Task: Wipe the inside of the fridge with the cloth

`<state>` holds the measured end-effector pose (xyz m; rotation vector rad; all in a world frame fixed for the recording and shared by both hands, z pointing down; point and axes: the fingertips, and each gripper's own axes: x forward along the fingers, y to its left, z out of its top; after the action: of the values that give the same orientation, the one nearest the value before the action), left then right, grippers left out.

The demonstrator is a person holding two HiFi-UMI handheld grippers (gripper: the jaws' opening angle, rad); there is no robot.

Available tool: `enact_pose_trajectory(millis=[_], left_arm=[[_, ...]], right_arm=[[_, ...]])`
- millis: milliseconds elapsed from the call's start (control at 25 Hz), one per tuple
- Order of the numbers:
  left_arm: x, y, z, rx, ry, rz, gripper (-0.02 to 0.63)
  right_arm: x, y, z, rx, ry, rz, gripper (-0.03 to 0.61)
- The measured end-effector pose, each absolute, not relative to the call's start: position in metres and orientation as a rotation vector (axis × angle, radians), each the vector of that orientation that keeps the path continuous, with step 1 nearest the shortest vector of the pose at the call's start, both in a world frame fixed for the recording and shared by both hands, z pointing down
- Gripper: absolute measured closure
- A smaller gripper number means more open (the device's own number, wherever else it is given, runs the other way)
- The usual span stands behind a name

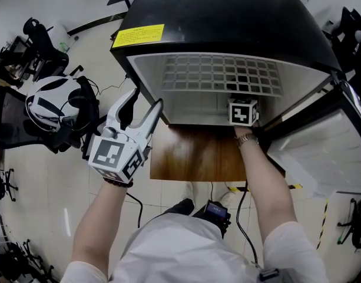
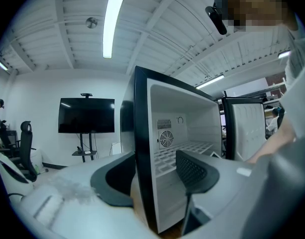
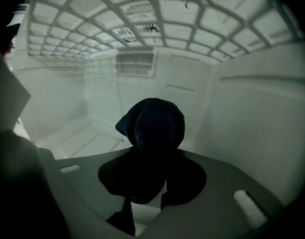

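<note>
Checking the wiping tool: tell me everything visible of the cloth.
The cloth is dark, soft-looking fabric, bunched into a rounded wad. The right gripper is shut on its lower part, so the wad sticks out past the jaws. It sits inside the white fridge, below the wire shelf; whether it touches a wall cannot be told.

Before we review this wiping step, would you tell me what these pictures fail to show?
Right gripper view: whether the cloth in the right claw touches the fridge wall; too dim.
Head view: the cloth and that claw's tips, obscured behind the wire shelf.
Head view: print on the yellow label, too small.
</note>
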<state>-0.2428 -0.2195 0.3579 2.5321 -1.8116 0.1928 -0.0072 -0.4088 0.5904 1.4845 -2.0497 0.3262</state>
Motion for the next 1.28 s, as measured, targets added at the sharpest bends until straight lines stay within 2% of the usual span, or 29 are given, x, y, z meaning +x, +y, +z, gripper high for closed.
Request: enact_pose_trajectory(millis=[400,640,920,1280], left_arm=[[-0.243,-0.219,0.357,2.539,-1.801,0.181,0.357],[-0.241,-0.219,0.358,2.541,-1.8,0.18,0.357],[-0.243,-0.218,0.356,2.533,-1.81,0.168,0.357],[-0.244,-0.216,0.358,2.532,-1.808,0.166,0.357]], right_arm=[[-0.163,-0.315,0.56,1.136,-2.424,0.225,0.469],[-0.214,-0.281,0.575,0.974,-2.481,0.231,0.469],[-0.228,-0.28,0.593,0.934,-2.441,0.248,0.469],[-0.189,-0.286,0.611,0.996,-2.358,0.223,0.469]])
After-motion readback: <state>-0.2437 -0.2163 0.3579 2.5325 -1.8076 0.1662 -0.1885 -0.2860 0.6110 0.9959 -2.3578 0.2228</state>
